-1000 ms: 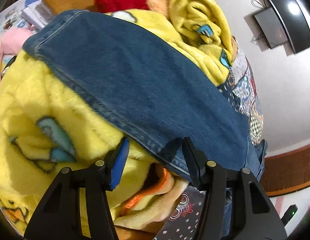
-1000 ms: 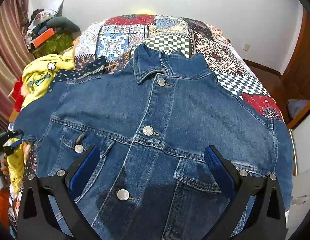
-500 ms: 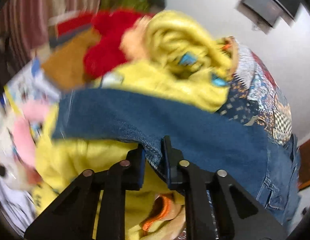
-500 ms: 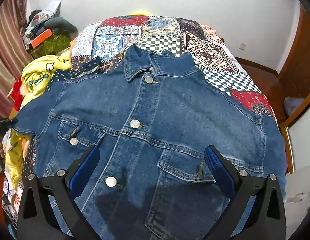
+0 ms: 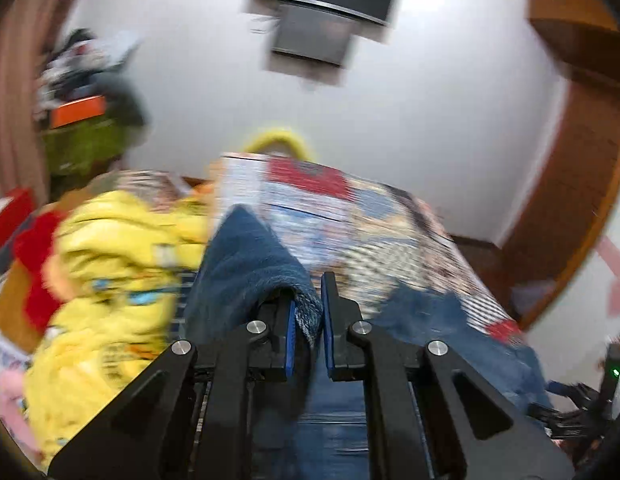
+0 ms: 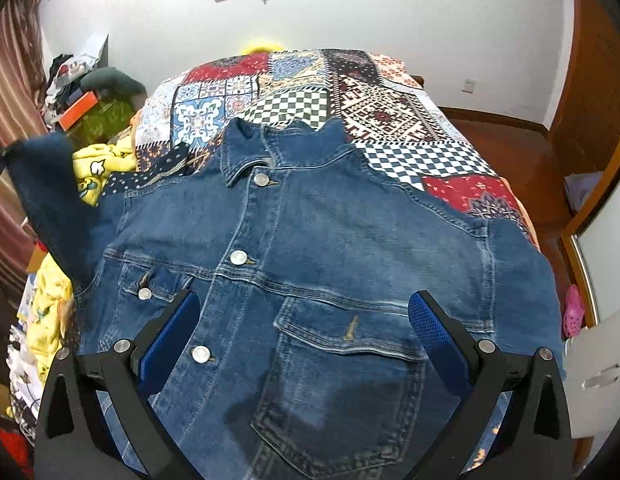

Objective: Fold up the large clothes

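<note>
Your left gripper [image 5: 307,334] pinches sleeve [image 6: 45,196] of denim jacket [image 6: 310,260], lifted off patchwork quilt [image 6: 390,120]; right gripper [image 6: 303,334] spread above front. Denim likely heavy, stiff: grip seams, cuffs.

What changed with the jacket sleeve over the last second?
The left hand-held gripper shut on the denim sleeve and lifted it off the yellow blanket, swinging up over the bed. The right hand-held gripper stayed open above the jacket front, which stayed flat.
</note>
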Tool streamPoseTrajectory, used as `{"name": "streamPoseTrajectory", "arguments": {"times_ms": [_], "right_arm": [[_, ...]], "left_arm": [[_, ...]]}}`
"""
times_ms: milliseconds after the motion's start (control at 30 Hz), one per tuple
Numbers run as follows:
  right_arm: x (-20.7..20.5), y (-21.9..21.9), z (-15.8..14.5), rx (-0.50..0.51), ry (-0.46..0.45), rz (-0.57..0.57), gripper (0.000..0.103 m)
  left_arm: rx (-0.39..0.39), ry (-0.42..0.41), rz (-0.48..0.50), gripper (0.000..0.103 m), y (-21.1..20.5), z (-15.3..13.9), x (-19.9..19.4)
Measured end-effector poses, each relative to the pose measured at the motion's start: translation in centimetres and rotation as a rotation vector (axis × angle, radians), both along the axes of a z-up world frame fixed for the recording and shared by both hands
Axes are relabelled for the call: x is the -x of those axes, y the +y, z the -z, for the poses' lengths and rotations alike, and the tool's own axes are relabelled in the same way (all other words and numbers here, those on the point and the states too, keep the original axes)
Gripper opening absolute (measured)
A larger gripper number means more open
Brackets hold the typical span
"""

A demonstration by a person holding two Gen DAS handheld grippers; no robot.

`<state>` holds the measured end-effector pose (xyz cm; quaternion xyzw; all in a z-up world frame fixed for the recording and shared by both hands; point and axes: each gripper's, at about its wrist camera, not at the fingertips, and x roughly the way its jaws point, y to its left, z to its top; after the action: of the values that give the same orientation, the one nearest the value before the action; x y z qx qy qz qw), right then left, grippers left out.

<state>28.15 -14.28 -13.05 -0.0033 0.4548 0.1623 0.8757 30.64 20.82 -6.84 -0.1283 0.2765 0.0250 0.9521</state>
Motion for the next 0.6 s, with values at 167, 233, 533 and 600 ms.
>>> {"name": "streamPoseTrajectory", "arguments": {"times_ms": [167, 233, 533, 600], "right_arm": [[0.4, -2.0, -0.2, -0.004, 0.002, 0.011, 0.103], [0.7, -2.9, -0.2, -0.003, 0.000, 0.016, 0.103], [1.6, -5.7, 0.8, 0.003, 0.038, 0.021, 0.103], [1.7, -6.0, 1.0, 0.007, 0.045, 0.020, 0.103]], "left_arm": [[-0.012, 0.105, 0.186, 0.010, -8.4, 3.6, -3.0], [0.005, 0.160, 0.237, 0.010, -10.9, 5.9, -3.5], [-0.038, 0.406, 0.367, 0.010, -18.8, 15.3, -2.8], [-0.022, 0.457, 0.363, 0.010, -18.9, 16.8, -2.6]]}}
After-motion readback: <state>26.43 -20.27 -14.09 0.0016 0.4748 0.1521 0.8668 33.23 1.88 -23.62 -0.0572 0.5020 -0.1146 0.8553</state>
